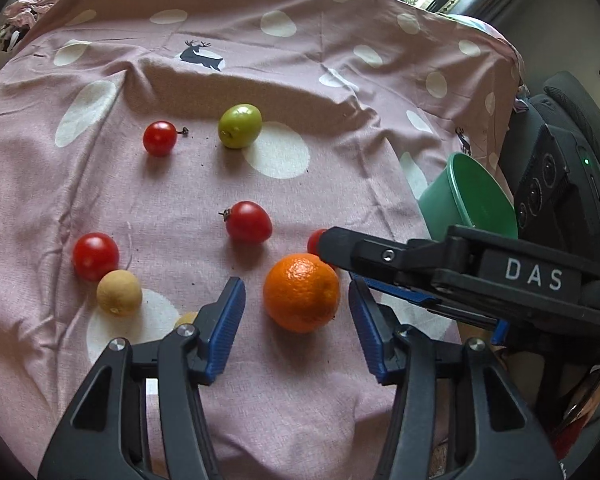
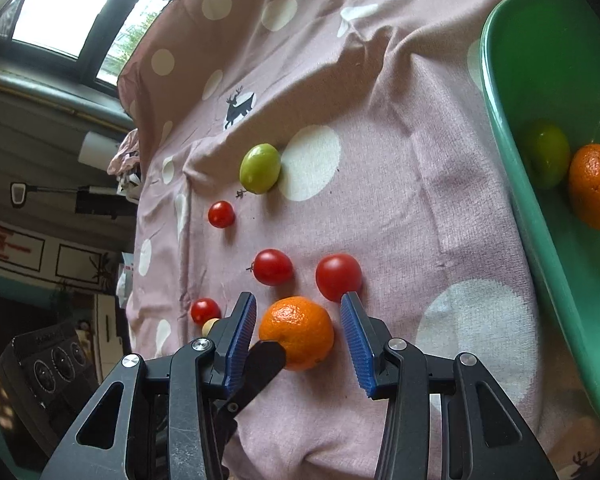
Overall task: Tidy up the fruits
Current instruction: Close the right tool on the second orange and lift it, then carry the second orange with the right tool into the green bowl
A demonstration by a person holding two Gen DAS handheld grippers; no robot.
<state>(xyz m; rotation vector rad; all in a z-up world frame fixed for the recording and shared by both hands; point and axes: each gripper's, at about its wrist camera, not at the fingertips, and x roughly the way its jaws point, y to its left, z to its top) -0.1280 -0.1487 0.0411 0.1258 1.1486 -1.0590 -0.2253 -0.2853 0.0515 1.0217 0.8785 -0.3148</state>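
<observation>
I have both grippers on one mandarin (image 1: 301, 292) mid-tablecloth (image 1: 340, 80): left gripper (image 1: 297, 322) spread around it, clear of the peel; right gripper (image 2: 298, 338) likewise spread. They could collide, knocking it into the cherry tomato (image 2: 338, 282) and away from the green bowl (image 2: 508, 128).

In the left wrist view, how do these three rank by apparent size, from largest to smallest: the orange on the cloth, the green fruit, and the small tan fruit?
1. Orange, clearly largest, though it also lies nearest the camera.
2. Green fruit and tan fruit look about alike; the green one lies farther away, so I leave them unranked.
</observation>
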